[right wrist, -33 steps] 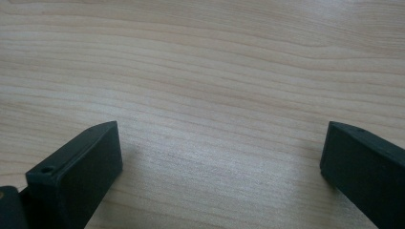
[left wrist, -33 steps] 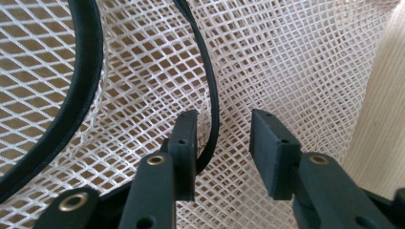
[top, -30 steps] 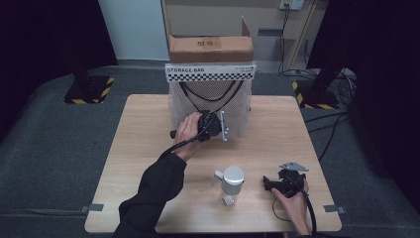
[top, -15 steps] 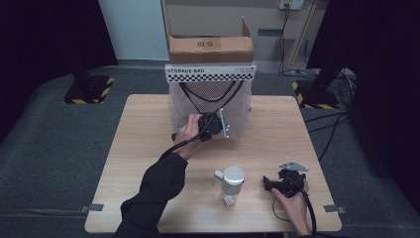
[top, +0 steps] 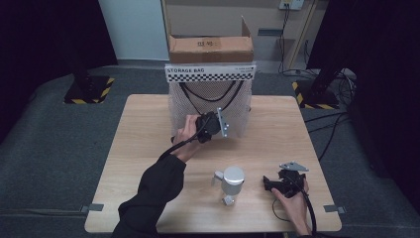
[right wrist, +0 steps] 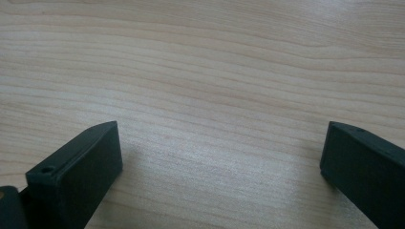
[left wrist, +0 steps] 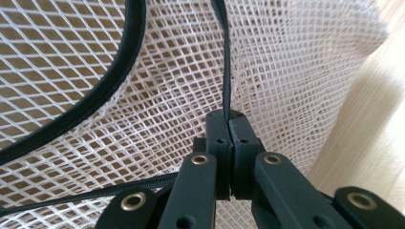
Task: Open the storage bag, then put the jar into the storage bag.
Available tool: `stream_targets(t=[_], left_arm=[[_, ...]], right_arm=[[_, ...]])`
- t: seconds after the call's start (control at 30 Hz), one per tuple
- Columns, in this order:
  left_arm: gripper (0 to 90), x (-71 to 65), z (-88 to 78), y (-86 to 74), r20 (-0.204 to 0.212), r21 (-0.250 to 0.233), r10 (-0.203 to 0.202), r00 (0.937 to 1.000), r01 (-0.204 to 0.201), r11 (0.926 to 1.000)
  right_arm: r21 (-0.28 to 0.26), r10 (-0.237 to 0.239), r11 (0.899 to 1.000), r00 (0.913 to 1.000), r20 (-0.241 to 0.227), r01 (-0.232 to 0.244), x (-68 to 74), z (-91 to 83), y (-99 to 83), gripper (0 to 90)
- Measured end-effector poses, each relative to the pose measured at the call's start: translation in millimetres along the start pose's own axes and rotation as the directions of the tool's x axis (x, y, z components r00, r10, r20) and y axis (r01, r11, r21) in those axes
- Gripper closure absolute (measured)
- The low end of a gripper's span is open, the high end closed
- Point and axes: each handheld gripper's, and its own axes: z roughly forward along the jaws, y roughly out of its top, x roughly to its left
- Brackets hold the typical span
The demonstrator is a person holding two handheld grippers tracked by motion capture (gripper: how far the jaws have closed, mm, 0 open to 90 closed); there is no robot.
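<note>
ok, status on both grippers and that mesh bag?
Left gripper shut on the black zipper edge of the white mesh storage bag. Right gripper open, resting on the wooden table. Silver metal cylinder stands between the hands, untouched.

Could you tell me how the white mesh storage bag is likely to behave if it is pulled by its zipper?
The mesh storage bag probably flops and stretches, since its netting already sags in folds. It looks light, so it may slide along the table. The left hand-held gripper pinches its zipper.

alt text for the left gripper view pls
The left gripper, jaws closed, pinches the black zipper line of a white mesh bag. Pale wooden table shows at right.
</note>
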Motion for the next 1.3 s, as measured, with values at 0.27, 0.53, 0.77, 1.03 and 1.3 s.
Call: stream_targets(t=[0.27, 0.53, 0.77, 1.03, 1.3], left_arm=[[89.0, 0.4, -17.8, -0.2, 0.03, -0.052, -0.022, 0.9993, 0.024, 0.9984], [88.6, 1.5, -42.8, 0.7, 0.069, -0.097, -0.044, 0.9966, 0.051, 0.994], [88.6, 5.0, -54.6, 1.9, 0.069, -0.111, -0.042, 0.9967, 0.05, 0.9925], [88.5, 7.6, -63.8, 2.9, 0.08, -0.12, -0.052, 0.9954, 0.062, 0.9908], [88.3, 9.9, -63.8, 1.9, 0.097, -0.114, -0.05, 0.994, 0.061, 0.9916]], right_arm=[[0.0, -0.003, 1.0, 1.0, 0.0, 0.003, -0.2, 0.0, 0.0, 0.4], [0.0, -0.003, 1.0, 1.0, -0.001, 0.003, -0.3, 0.0, 0.0, 0.4], [0.0, 0.0, 1.0, 1.0, -0.001, 0.0, -0.1, 0.0, 0.0, 0.4], [-0.001, -0.006, 1.0, 1.0, -0.008, 0.006, -0.8, 0.3, 0.3, 0.4], [0.014, -0.014, 1.0, 0.9993, -0.034, 0.014, -2.3, -1.0, 2.9, 2.4]])
